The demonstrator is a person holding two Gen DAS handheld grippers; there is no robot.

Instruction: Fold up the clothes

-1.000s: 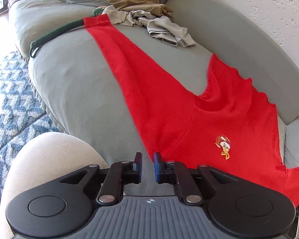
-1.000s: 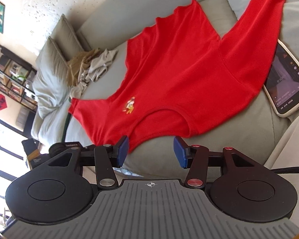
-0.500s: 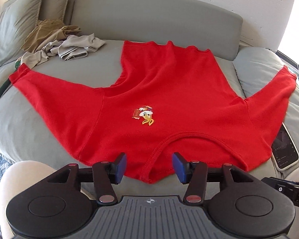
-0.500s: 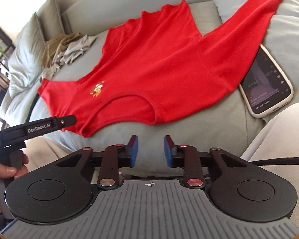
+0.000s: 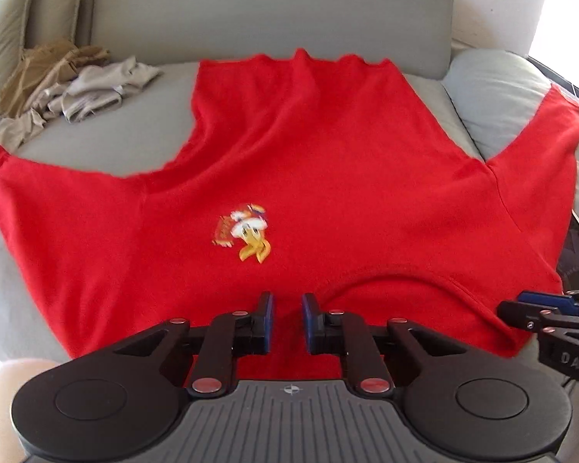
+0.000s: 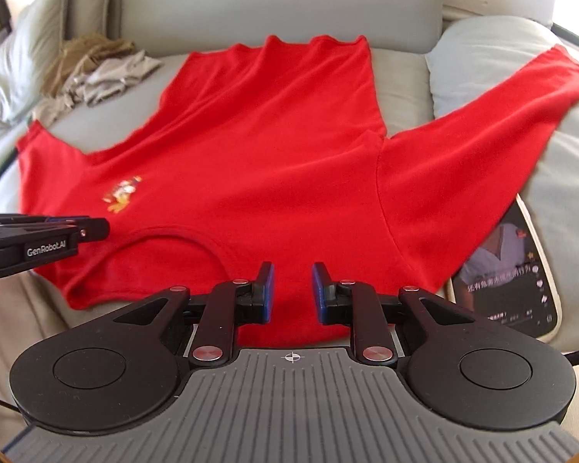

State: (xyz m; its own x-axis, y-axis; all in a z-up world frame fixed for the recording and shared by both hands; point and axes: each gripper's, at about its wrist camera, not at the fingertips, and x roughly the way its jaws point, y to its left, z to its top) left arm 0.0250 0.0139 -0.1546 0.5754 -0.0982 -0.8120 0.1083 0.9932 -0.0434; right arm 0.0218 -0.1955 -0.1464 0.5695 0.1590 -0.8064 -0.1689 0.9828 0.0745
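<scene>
Left claw point(image 5: 287, 301): pads parted by a narrow gap, just closed in from wider, pinching nothing; only red cloth seen through the gap, lying beneath. Poised over the near edge of the red shirt point(image 5: 328, 193), at the shoulder just left of the neckline point(image 5: 401, 274).

Right claw point(image 6: 292, 270): likewise narrowed, just closed in, parted and empty, cloth below and not between the pads. Set over the other shoulder, just right of the neckline point(image 6: 173, 231), with the phone point(image 6: 513, 277) near on its outer side and partly tucked under the sleeve.

Outward from both: shirt spread flat and print-up on the sofa point(image 5: 251, 11), neckline nearest, hem far off against the backrest. Long axis of the body straight away from the claws; sleeves flung out sideways, one to each side, the right one draped up over a cushion point(image 6: 482, 50).

Judged from this: one shoulder per claw, each nearer its own side, neither needing to cross. Likely next: pinching both shoulders and carrying them forward toward the hem, or folding a sleeve inward first. Loose pile of clothes point(image 5: 77, 85) well apart at far left, out of the way.
</scene>
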